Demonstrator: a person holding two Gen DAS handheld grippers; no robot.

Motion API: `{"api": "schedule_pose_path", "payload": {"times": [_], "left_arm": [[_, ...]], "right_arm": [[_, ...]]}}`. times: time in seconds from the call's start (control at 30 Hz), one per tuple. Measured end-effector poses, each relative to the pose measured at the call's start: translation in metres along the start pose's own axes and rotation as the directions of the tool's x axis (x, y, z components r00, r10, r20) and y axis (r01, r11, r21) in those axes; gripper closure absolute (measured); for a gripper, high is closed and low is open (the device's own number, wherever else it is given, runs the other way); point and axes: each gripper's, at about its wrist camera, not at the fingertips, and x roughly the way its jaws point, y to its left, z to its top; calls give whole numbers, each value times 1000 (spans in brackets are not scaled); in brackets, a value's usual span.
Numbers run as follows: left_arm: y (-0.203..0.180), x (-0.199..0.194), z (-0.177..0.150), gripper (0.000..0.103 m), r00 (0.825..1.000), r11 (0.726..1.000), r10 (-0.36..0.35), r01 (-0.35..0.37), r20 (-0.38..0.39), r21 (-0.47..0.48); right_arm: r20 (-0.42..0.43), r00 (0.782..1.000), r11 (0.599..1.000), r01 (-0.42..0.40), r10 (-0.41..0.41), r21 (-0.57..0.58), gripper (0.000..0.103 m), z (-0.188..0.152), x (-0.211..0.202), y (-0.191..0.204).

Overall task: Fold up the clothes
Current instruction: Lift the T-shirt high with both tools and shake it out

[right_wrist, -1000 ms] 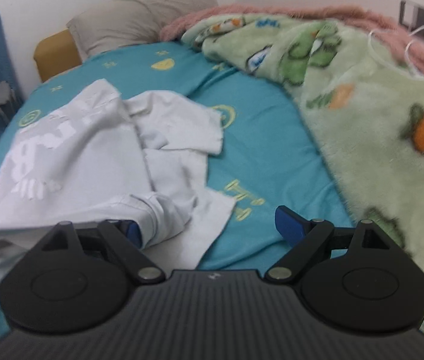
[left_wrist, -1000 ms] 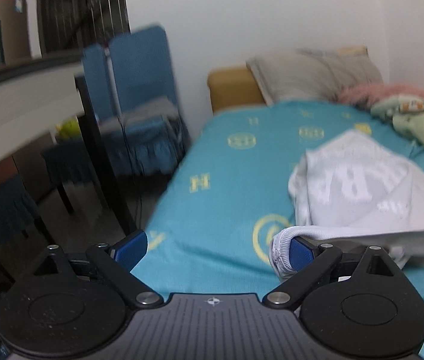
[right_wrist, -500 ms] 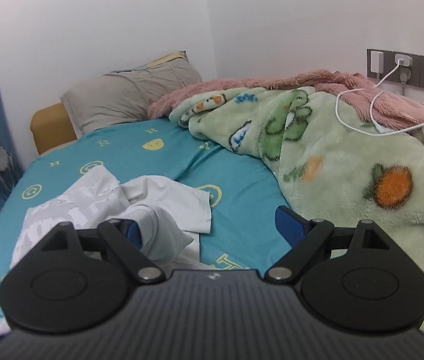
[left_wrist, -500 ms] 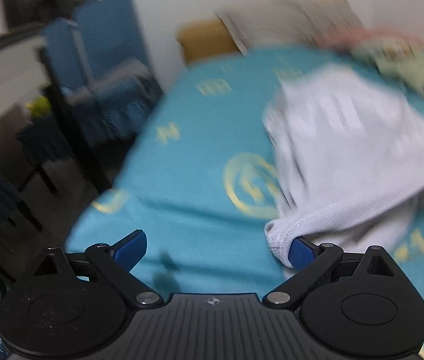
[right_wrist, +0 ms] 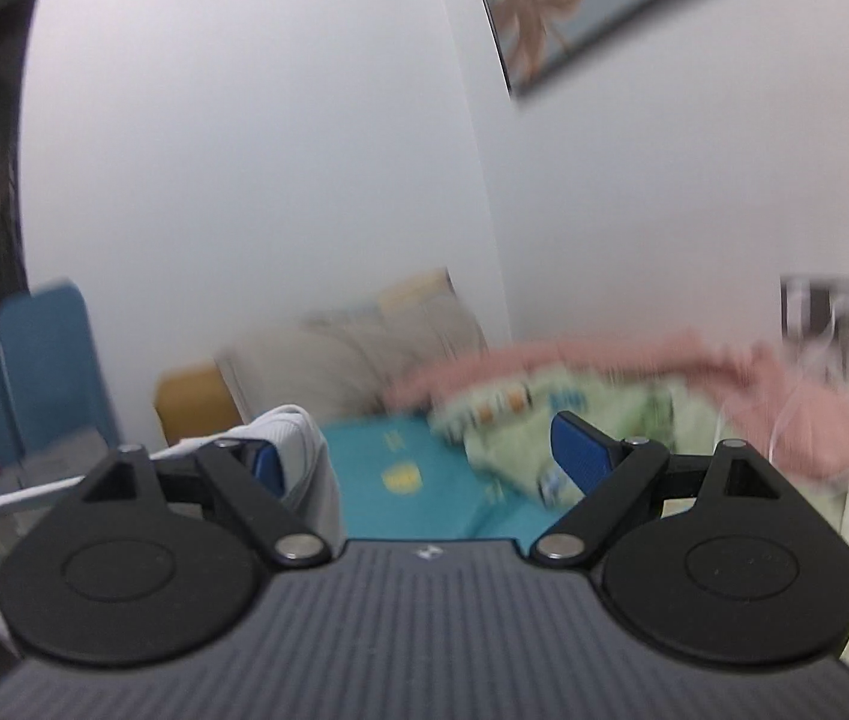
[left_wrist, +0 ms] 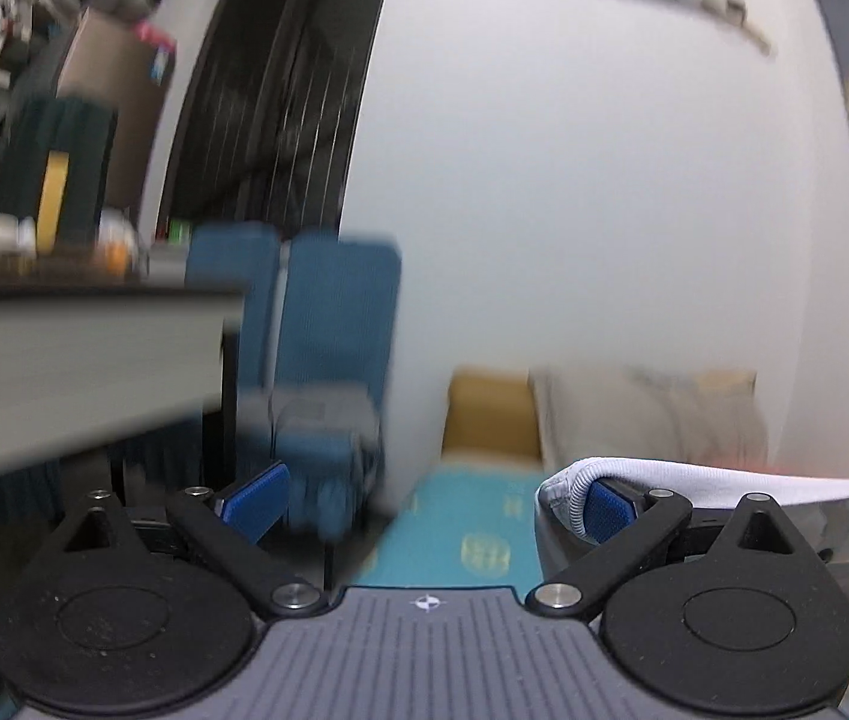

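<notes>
A white garment is lifted above the teal bed sheet. In the left wrist view its ribbed hem loops over the right blue fingertip, and the cloth stretches off to the right. My left gripper stands wide open, its left finger bare. In the right wrist view the same white garment hangs over the left blue fingertip and trails off to the left. My right gripper is also wide open, with its right finger bare over the teal bed sheet. Most of the garment is out of view.
A blue chair and a desk stand left of the bed. A grey pillow lies at the head. A green blanket and a pink blanket cover the right side, below wall sockets with cables.
Both grippers have risen and tilted up toward the wall, carrying the white garment off the bed. The jaws have stayed wide apart with the cloth hooked on one finger each.
</notes>
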Motion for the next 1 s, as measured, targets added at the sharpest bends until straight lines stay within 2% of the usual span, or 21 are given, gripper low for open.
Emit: {"api": "schedule_pose_path", "payload": {"times": [0.17,0.33,0.47,0.6,0.7,0.8,0.9,1.0], "left_arm": [[3,-34,103,3,994,998,-35,40,103,-46],[5,-85,198,3,981,995,-67,79,184,-56],[2,-137,254,3,957,997,-67,78,282,-27],[2,-188,302,3,936,991,-95,121,340,-55],[-3,-212,326,3,924,991,-101,125,370,-41],[-9,-224,337,3,927,992,-107,124,361,-26],[-7,-209,328,3,940,992,-104,120,324,-32],[-3,-166,300,3,957,993,-100,111,274,-26]], "right_arm": [[127,991,999,-51,49,15,15,97,-51,16],[243,967,996,-89,79,32,15,185,-120,26],[321,943,994,-104,87,35,15,239,-176,27],[378,922,994,-108,89,31,14,278,-222,23],[394,915,993,-114,90,38,13,299,-244,22],[369,925,992,-114,90,45,13,305,-244,23],[313,945,992,-116,97,43,13,293,-225,27],[258,962,994,-107,95,32,13,270,-200,36]]}}
